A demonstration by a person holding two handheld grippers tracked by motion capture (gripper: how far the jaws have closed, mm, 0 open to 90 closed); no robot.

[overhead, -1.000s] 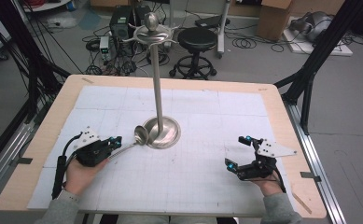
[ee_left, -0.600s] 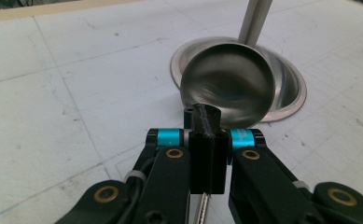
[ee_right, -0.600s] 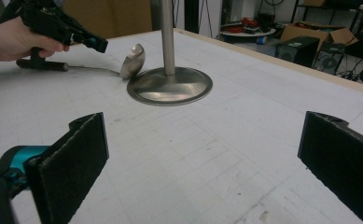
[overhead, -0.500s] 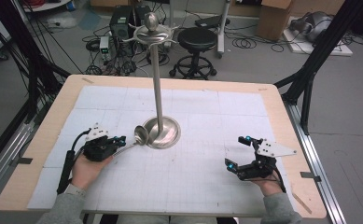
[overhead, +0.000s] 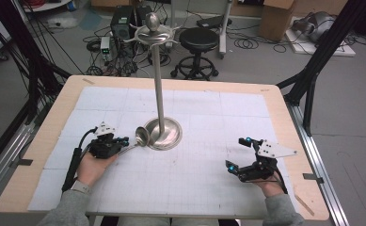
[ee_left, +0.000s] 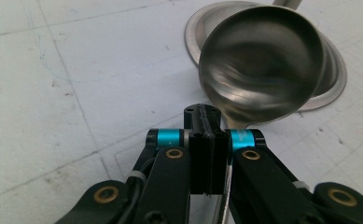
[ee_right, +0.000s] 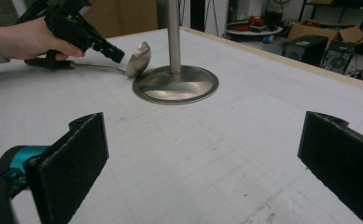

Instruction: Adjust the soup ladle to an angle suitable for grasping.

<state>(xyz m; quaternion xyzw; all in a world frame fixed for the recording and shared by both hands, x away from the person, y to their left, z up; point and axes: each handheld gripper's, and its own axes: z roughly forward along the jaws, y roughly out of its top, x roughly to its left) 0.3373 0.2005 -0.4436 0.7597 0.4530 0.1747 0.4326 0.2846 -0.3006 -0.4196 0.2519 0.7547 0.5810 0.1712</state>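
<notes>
Ladle clamped in left gripper beside stand base; right gripper idle, jaws wide.

High view: left gripper grips ladle by its handle, bowl just beside stand base; right gripper apart on table, jaws spread. Left gripper view: jaws pinched on handle, bowl overlaps base rim. Right gripper view: pads wide apart, nothing between.

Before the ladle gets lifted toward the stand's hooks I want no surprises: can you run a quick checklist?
1. Left gripper shut on the ladle handle: ok.
2. Grip near the bowl, long handle trailing behind: ok for now, may swing.
3. Ladle bowl beside the stand base, contact: cannot tell.
4. Hooks at the stand top free: ok.
5. Right gripper open, apart from the stand: ok.
6. Handle's hanging end: cannot tell.
</notes>
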